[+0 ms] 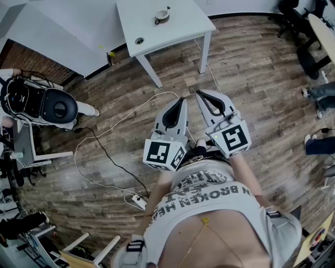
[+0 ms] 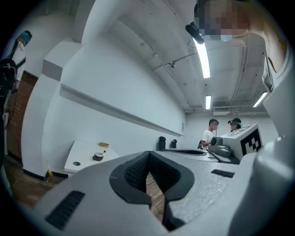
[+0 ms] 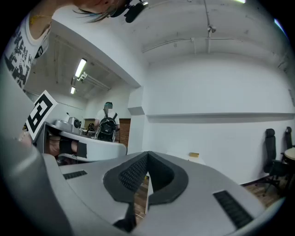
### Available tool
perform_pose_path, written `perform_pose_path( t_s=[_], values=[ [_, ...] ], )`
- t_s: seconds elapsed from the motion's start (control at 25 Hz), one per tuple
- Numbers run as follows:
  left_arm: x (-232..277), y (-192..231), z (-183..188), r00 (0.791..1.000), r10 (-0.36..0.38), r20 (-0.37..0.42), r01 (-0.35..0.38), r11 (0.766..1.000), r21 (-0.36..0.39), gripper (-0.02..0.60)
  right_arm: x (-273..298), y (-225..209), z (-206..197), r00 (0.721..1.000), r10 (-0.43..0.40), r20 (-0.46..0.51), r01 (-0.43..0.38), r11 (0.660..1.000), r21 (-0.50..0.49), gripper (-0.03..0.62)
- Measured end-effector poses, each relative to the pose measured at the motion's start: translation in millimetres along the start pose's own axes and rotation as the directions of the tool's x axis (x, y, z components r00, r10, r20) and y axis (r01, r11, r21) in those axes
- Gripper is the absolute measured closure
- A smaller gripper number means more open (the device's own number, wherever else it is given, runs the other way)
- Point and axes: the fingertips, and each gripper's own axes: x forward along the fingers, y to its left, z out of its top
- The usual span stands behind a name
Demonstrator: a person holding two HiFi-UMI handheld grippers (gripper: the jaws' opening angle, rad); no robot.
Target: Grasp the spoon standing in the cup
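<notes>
Wood floor (image 1: 251, 63), head view: cup (image 1: 162, 18) with spoon (image 1: 166, 9) sits on the white tabletop (image 1: 180, 31), well apart from the left hand-held gripper (image 1: 181, 100) and right hand-held gripper (image 1: 201, 94).
Left gripper view: jaws closed, empty, cup far left.
Right gripper view: jaws closed, empty, cup unseen.
Risk: arriving closed would knock the spoon and tip the cup.
</notes>
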Motion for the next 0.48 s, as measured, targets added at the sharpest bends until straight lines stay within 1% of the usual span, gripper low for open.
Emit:
perform_pose_path(
  t_s=[0.16, 0.32, 0.48],
  values=[
    [3.3, -8.4, -1.9, 1.000, 0.008, 0.001, -0.008, 1.000, 0.001, 0.583, -9.9, -4.8, 7.8, 0.998, 0.019, 0.065, -0.021, 0.999, 0.034, 0.588],
    [3.4, -16.3, -4.3, 1.000, 0.015, 0.002, -0.015, 1.000, 0.003, 0.583, -15.2, -7.0, 6.8, 0.997, 0.034, 0.066, -0.036, 0.999, 0.018, 0.588],
    [-3.7, -8.3, -5.4, 0.998, 0.057, 0.007, -0.057, 0.998, -0.002, 0.583, -6.0, -2.5, 2.1, 0.996, 0.071, 0.053, -0.071, 0.997, -0.001, 0.588]
  ],
)
